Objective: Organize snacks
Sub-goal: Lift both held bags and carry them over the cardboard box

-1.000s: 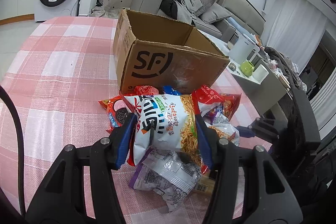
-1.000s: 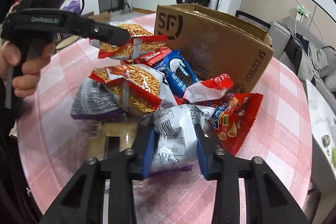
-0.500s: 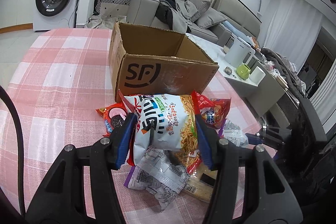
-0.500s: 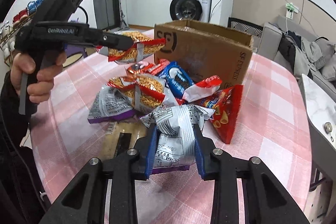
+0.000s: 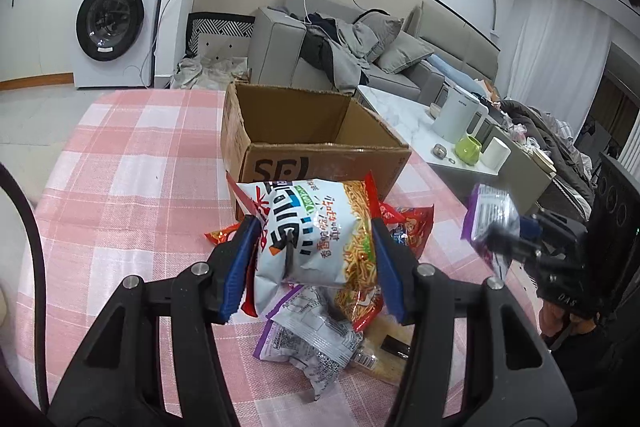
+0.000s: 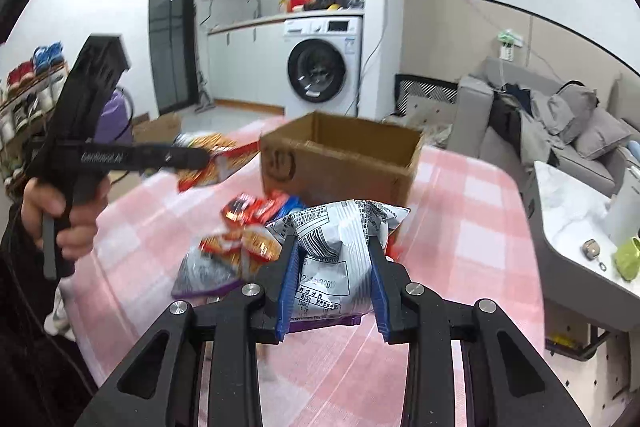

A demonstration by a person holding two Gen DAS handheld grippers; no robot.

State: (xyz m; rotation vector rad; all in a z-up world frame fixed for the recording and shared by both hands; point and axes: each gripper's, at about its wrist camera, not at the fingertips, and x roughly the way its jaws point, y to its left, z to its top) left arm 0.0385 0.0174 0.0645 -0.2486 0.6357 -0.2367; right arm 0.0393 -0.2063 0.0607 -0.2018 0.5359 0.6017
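Cardboard, brown, open-topped: 1 shipping box (image 5: 316, 151) printed with a dark logo, standing at the far side of the pink-and-white checked tablecloth (image 5: 132, 195); nothing shows inside it from either wrist view.

Item 1: white-and-orange crinkly bag of noodle-stick snacks (image 5: 316, 231), pinched between the blue pads of the left gripper (image 5: 314, 263) and held clear of the pile, near side of the box.

Item 2: silver foil packet with purple edging and black print (image 6: 340, 251), clamped tight in the right gripper (image 6: 334, 291), likewise off the table (its printed back faces the camera).

Remainder: loose heap of red, blue and silver snack packets (image 5: 320, 331) lying on the cloth just in front of the box.

Step in hand, as judged: carry phase, both bags lifted, neither yet over the box. Next move calls for bringing each bag above the open top, clearing the near wall, then releasing 1 at a time.
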